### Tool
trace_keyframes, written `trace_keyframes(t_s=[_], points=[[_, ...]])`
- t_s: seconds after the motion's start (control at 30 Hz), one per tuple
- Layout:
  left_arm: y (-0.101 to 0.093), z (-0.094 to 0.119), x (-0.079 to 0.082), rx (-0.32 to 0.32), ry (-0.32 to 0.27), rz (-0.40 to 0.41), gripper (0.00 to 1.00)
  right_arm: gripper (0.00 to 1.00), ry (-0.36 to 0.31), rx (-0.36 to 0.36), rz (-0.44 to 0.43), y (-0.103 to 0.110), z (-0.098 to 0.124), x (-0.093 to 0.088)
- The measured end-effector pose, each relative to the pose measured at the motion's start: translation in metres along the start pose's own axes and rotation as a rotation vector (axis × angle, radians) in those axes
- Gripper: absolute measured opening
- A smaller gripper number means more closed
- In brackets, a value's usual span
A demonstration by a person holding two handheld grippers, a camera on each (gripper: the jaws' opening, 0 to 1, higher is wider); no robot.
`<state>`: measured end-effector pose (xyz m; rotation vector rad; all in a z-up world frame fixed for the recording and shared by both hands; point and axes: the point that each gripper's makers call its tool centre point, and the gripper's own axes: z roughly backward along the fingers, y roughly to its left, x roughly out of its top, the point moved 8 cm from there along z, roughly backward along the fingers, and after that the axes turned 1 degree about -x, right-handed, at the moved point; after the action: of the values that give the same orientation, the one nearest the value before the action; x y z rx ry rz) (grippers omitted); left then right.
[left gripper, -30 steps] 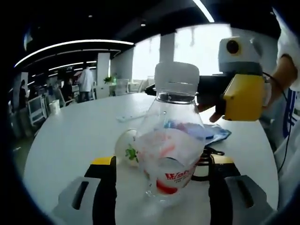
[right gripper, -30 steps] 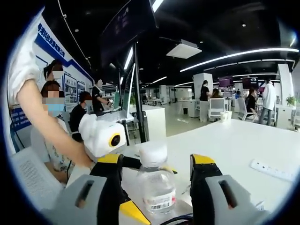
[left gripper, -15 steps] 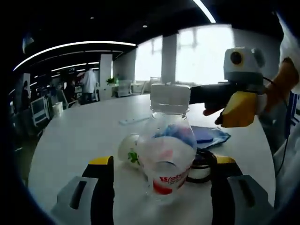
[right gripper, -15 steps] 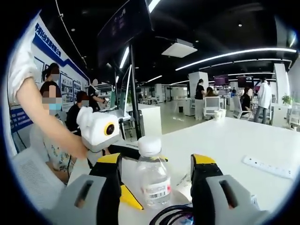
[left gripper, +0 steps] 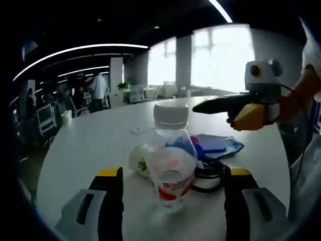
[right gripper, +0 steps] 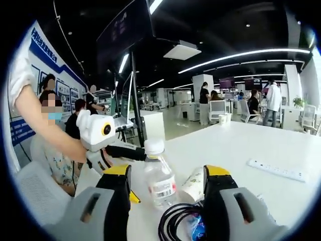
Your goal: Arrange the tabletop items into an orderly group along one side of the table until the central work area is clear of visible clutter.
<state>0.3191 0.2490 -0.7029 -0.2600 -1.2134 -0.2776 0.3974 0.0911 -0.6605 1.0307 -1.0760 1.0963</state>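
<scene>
The left gripper [left gripper: 168, 201] is held wide open, nothing gripped; a clear bottle [left gripper: 170, 163] is seen upright on the white table [left gripper: 90, 145] between its jaws. The right gripper [right gripper: 168, 201] is likewise spread wide and empty. Grouped by the bottle: paper cup [right gripper: 191, 185] lying on its side, coiled black cable [right gripper: 175, 223], blue cloth [left gripper: 215, 145].

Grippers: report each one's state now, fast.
Left gripper: open, jaws spread either side of the clear plastic water bottle with white cap, holding nothing.
Right gripper: open, holding nothing.
</scene>
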Motion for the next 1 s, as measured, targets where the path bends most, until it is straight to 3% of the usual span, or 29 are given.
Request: trace_keyframes(t_s=[0.6, 1.0], points=[[-0.007, 0.019, 0.007, 0.059, 0.003, 0.016, 0.77, 0.55, 0.019, -0.037, 0.008, -0.004, 0.024, 0.002], [-0.020, 0.027, -0.009, 0.091, 0.012, 0.103, 0.74, 0.52, 0.066, -0.097, -0.037, -0.010, 0.043, -0.017]])
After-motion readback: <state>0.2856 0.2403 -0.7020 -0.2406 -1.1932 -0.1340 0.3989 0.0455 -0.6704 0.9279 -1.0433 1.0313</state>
